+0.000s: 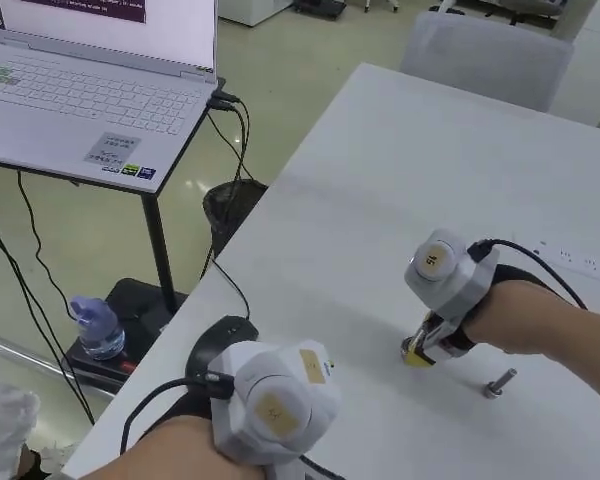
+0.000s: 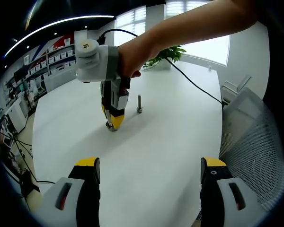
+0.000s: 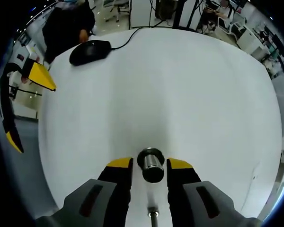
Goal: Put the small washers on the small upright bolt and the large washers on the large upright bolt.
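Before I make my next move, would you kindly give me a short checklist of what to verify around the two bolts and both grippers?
1. The large bolt stands upright on the table: ok.
2. The right gripper has its jaws on either side of the large bolt; firm contact: cannot tell.
3. The small bolt is upright and apart from the right gripper: ok.
4. The left gripper is open and empty: ok.
5. The mouse lies well away from both bolts: ok.
6. The washers are ready to hand: cannot tell.
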{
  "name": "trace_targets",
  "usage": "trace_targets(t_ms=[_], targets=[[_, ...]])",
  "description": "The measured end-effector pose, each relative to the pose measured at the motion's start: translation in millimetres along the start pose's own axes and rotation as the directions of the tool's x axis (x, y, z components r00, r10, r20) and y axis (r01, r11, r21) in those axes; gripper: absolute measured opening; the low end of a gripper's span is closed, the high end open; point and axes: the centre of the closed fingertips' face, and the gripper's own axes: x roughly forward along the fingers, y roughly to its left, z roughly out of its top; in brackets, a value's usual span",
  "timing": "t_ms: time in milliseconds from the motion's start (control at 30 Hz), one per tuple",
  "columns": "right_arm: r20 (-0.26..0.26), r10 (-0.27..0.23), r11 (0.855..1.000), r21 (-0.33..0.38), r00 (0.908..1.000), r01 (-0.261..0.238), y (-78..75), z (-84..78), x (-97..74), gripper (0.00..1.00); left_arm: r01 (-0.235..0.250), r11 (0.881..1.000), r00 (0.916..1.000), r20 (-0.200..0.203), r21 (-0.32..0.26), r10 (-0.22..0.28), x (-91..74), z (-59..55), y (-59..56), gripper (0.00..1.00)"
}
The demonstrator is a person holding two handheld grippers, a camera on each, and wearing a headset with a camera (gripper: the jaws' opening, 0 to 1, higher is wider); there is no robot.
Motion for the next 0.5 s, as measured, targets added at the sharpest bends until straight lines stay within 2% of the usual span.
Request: trace_targets(t_ms=[267,400,500], targets=[[0.065,-0.019,1.0,0.003,0.9977,0.019,-3.1,0.9,-19.9,0.33,0.003,1.0,1.0,-0.005,0.003,-0.003,0.7,0.6,-2.2,0.87],[0.104,-0.037,0.999,-0.003,0.9939,0.037,-3.9,-4.1,-37.1,0.35,0.005,1.0,1.0,-0.004,-0.001,-0.005,0.3,1.9,-1.9,0.87],[0.147,-0.055,0.998,0.001,0.9875,0.056,-4.0,-7.7,-50.3,0.36,0.004,1.0,1.0,-0.004,0.002,-0.004,-0.6,2.2,-1.1,0.87]])
